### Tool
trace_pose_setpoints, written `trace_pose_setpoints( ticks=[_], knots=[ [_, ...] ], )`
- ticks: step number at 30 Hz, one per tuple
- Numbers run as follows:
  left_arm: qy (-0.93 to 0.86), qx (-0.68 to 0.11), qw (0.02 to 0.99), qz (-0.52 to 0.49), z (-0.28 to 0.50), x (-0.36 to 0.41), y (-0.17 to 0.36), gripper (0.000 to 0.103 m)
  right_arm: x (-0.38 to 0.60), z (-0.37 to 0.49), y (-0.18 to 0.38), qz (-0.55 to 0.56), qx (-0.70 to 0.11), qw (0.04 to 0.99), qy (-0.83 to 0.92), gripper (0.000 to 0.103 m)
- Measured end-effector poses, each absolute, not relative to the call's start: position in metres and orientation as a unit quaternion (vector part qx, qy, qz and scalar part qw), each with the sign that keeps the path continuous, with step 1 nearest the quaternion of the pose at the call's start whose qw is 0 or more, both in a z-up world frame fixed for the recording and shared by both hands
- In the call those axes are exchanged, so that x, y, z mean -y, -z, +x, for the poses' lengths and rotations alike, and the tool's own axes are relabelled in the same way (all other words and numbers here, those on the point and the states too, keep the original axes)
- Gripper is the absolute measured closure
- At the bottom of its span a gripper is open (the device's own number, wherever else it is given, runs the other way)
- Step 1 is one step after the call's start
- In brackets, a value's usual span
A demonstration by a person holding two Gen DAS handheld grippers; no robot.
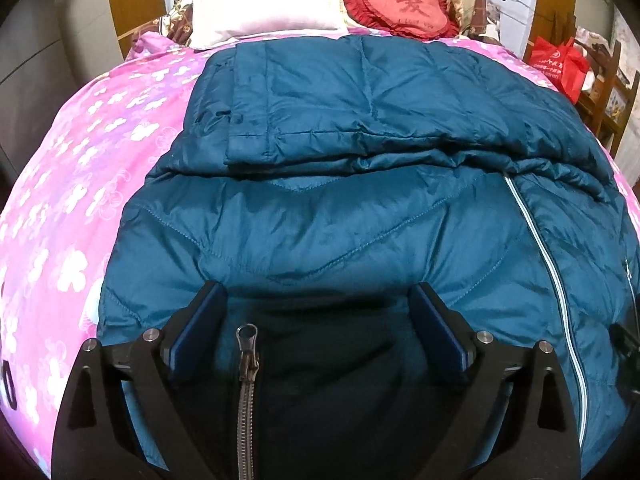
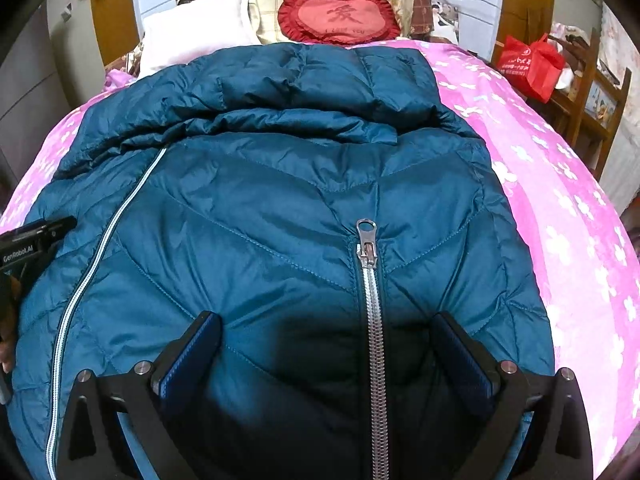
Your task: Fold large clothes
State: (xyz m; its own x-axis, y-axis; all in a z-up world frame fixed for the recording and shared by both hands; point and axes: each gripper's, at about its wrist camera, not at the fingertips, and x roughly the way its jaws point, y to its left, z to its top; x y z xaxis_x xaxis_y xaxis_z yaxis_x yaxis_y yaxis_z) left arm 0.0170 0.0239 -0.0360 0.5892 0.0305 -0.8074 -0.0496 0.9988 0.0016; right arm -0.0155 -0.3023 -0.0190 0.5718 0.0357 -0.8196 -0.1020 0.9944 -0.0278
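I have a teal jacket spread over the pink quilt, and I place everything from that jacket. Its far part is folded back in a thick layer toward the pillows; the near part lies flat under both my grippers.

My left gripper hangs over the jacket's near edge with its jaws spread wide, pinching nothing; the blue pads stand apart either side of puffy fabric. A dark zipper with its pull lies just inside the left pad.

My right gripper is spread just as wide over the jacket, empty too, with the silver zipper running up between its pads to a pull farther on. A pale blue zipper line slants across the jacket to the left of that, and the left tool's black body shows at the jacket's left edge.

Beyond the jacket's far end sit a white pillow and a red cushion; right of it, off the bed, a red bag.
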Motion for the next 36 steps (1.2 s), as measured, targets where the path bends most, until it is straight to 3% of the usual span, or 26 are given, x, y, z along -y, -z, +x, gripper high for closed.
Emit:
trace_pose_setpoints(
  ticks=[36],
  knots=[
    [-0.022, -0.451, 0.892, -0.012, 0.0150, -0.0272, 0.0359, 0.008, 0.3006, -0.0192, 0.0185, -0.041, -0.458, 0.887, -0.032, 0.000]
  ],
)
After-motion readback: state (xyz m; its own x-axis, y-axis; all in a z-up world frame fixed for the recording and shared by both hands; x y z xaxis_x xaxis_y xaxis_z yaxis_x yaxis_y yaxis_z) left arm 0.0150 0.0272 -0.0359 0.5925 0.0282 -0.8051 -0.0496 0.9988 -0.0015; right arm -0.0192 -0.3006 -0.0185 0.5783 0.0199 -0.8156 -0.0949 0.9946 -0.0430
